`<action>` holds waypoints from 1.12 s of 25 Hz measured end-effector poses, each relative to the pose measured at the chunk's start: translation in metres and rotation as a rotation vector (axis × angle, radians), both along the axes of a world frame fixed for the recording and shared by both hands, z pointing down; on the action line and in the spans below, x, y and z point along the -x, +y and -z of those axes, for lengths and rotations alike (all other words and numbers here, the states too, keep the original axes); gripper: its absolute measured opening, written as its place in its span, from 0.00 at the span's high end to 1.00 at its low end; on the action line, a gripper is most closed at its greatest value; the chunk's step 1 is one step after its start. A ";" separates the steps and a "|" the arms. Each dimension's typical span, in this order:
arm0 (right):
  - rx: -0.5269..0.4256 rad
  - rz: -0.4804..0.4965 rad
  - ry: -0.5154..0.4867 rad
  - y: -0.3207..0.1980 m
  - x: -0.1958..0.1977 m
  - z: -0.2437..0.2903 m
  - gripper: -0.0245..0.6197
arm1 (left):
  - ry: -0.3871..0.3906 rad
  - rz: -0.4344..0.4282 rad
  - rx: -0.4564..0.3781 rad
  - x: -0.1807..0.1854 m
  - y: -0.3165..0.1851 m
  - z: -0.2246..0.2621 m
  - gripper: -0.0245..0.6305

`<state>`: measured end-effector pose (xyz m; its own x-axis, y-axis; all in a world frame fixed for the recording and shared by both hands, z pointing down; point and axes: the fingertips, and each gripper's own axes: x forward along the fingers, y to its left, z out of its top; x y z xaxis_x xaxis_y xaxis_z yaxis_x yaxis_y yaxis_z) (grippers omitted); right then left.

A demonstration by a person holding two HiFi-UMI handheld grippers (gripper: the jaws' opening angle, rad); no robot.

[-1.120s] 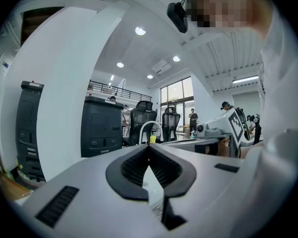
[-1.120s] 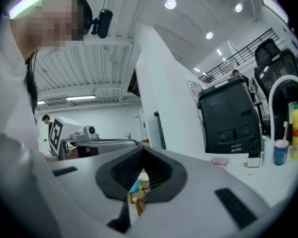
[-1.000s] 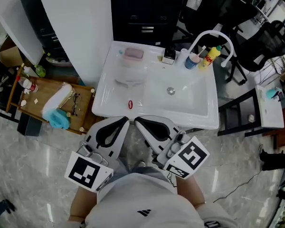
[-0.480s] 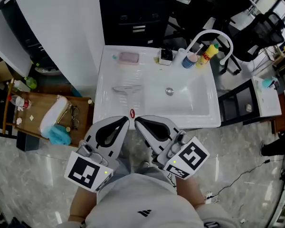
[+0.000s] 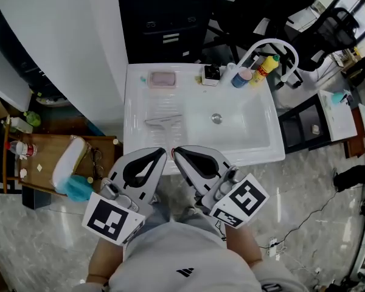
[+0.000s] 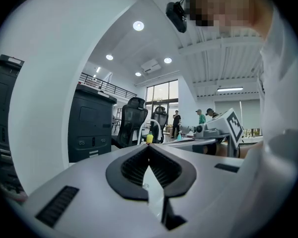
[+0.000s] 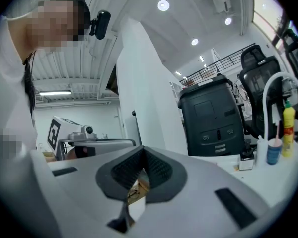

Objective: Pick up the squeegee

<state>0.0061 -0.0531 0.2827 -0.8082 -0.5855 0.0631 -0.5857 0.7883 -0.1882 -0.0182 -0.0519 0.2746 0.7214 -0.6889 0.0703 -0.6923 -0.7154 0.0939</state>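
The squeegee, a pale bar with a short handle, lies flat on the ribbed left side of the white sink. Both grippers are held close to the person's body at the sink's front edge, pointing level toward it. My left gripper is shut with nothing between its pads. My right gripper is shut and empty too, its pads meeting at the tip. The squeegee lies well ahead of both tips. Neither gripper view shows it.
At the sink's back stand a pink soap dish, a small black item, a blue cup, a yellow bottle and an arched white faucet. A white wall panel and a low wooden table stand left. Black cabinet behind.
The sink has come closer and slid down the head view until its front edge meets the gripper tips. Both grippers kept their place before the body, shut throughout.
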 end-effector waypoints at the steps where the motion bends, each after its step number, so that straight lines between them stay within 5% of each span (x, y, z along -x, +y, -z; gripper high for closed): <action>1: 0.003 -0.009 0.000 -0.003 0.002 -0.001 0.95 | 0.000 -0.007 0.004 0.002 -0.002 -0.001 0.94; 28: 0.075 -0.180 0.030 -0.039 0.016 -0.023 0.95 | 0.027 -0.082 0.047 0.037 -0.024 -0.018 0.94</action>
